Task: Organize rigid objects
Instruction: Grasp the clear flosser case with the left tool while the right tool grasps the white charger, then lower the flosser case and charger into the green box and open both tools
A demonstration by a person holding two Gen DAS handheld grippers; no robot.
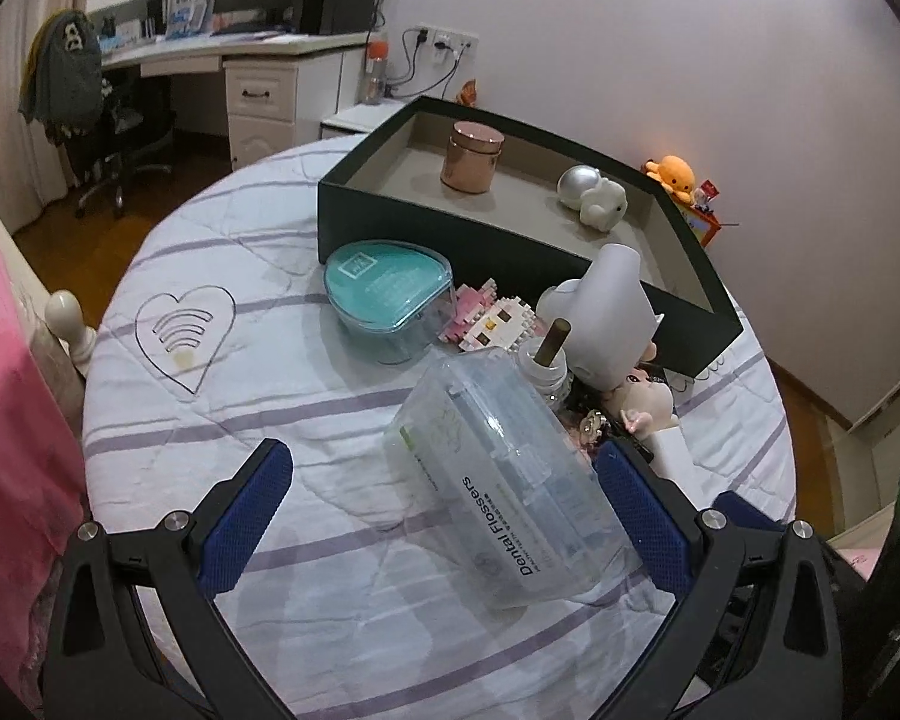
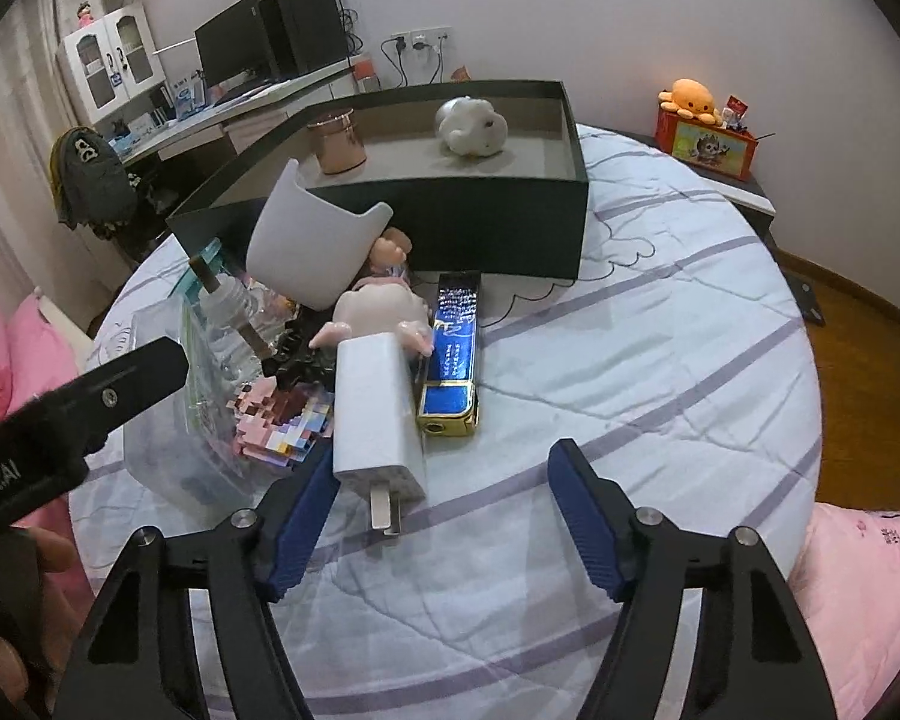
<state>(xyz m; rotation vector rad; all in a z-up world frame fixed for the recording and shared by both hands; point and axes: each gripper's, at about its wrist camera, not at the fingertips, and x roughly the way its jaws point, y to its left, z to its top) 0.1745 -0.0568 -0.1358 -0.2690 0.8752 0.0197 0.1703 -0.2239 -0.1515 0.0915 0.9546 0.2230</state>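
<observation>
Left gripper (image 1: 444, 480) spread wide over the striped white-and-lilac bedspread (image 1: 258, 396), blue pads either side of a clear plastic dental-flosser box (image 1: 510, 480) lying tilted on the cloth; right pad just beside the box, contact impossible to judge. Right gripper (image 2: 444, 516) likewise spread, holding nothing, left pad just beside a white plug-in charger block (image 2: 378, 414) with prongs pointing toward the camera. Next to the charger, a blue-and-gold rectangular case (image 2: 453, 354) flat on the bedspread. Behind these, a jumble: pink building-block figure (image 1: 486, 318), teal heart-shaped lidded container (image 1: 390, 294), small doll under a white hood-like piece (image 2: 312, 240), glass bottle with a brown stopper (image 1: 549, 360). Farther back, an open dark-green cardboard box (image 1: 450, 222) containing an upright rose-gold lidded jar (image 1: 473, 156) and a white rounded figurine (image 1: 600, 201).
</observation>
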